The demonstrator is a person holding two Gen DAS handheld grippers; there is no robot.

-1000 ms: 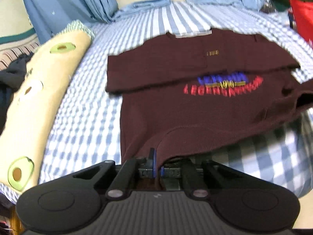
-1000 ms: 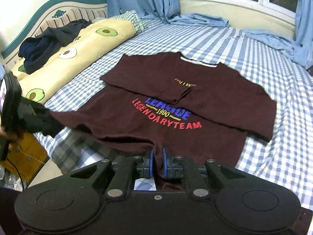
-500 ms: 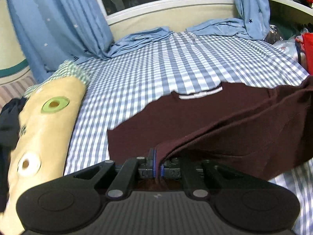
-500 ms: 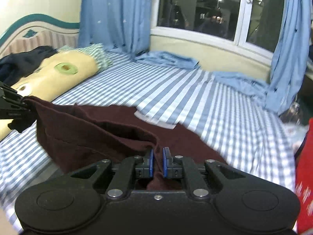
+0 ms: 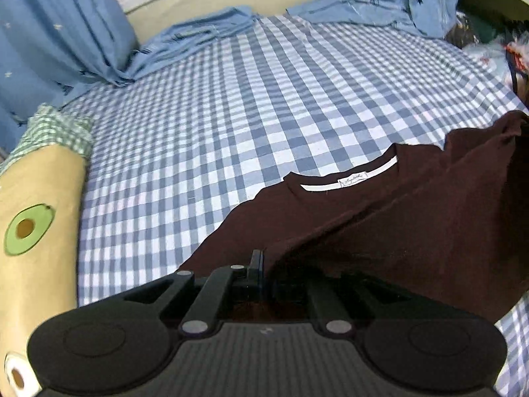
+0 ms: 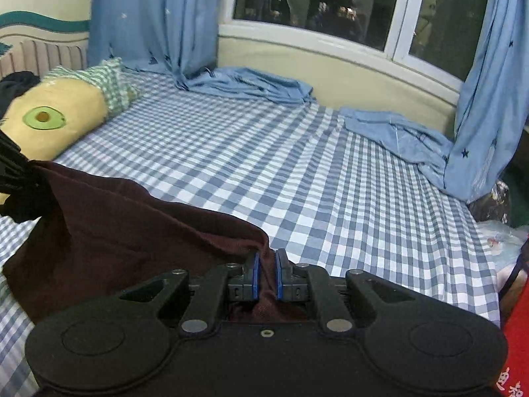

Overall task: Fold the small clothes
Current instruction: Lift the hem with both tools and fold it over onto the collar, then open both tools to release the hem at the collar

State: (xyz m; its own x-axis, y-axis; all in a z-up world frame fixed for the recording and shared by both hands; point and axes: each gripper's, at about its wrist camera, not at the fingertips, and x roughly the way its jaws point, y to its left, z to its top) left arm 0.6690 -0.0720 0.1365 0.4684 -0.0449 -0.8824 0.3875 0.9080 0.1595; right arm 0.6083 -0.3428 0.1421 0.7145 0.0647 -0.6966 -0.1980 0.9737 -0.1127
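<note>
Comparing the left wrist view with a second ago: the maroon sweater [image 5: 413, 218], then flat with its lettering showing, now has its hem carried up and over toward the white-taped collar [image 5: 350, 178], lettering out of sight. The left gripper [image 5: 264, 261] stays clenched on the hem, just short of the collar.

Right wrist view: the right gripper [image 6: 266, 273] likewise remains clamped on maroon fabric, which drapes from it back toward the avocado pillow [image 6: 53, 129] across the checked bedsheet [image 6: 297, 172].

Judgement: the bottom-to-collar fold is nearly complete; the hem still needs laying down square to the collar and releasing.
</note>
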